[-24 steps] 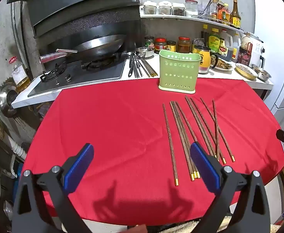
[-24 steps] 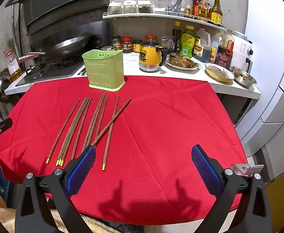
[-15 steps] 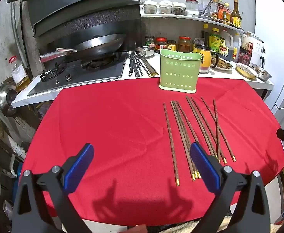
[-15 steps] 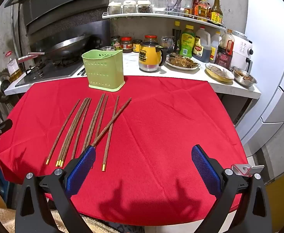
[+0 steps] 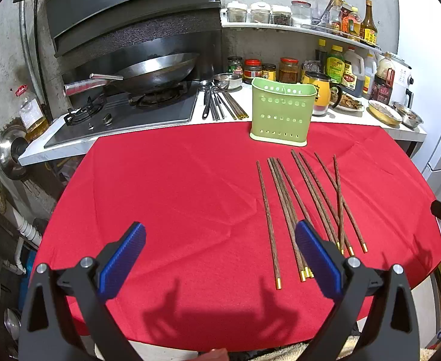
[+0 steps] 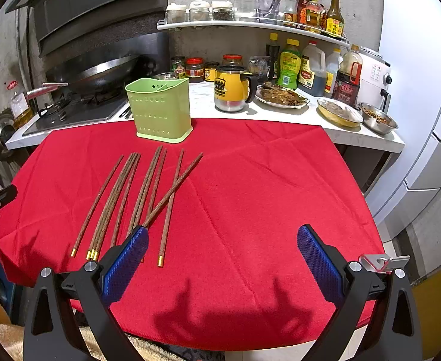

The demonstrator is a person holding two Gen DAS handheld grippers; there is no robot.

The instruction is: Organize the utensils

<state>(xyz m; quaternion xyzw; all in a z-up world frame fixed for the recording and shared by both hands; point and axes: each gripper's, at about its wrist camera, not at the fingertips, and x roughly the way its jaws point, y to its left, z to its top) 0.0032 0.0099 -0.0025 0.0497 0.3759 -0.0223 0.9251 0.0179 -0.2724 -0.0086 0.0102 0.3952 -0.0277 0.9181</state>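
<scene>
Red cloth [image 5: 175, 198] covers the worktop; wooden chopsticks [image 5: 298, 204] lie fanned just in front of the green utensil caddy [image 5: 282, 114]. Both left gripper [image 5: 220, 258] and right gripper [image 6: 222, 258] hover with jaws wide, empty. Best to pinch one chopstick mid-length, avoiding the crossed pair.

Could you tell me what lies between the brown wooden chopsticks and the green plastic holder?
Only bare red tablecloth separates the wooden chopsticks from the green perforated holder, seen in both wrist views.

Counts on the red surface [image 5: 175, 198]

Eight wooden chopsticks [image 5: 283, 207] at lower right, one green utensil holder [image 5: 282, 114] upper centre, one wok [image 5: 157, 70], two claws.
</scene>
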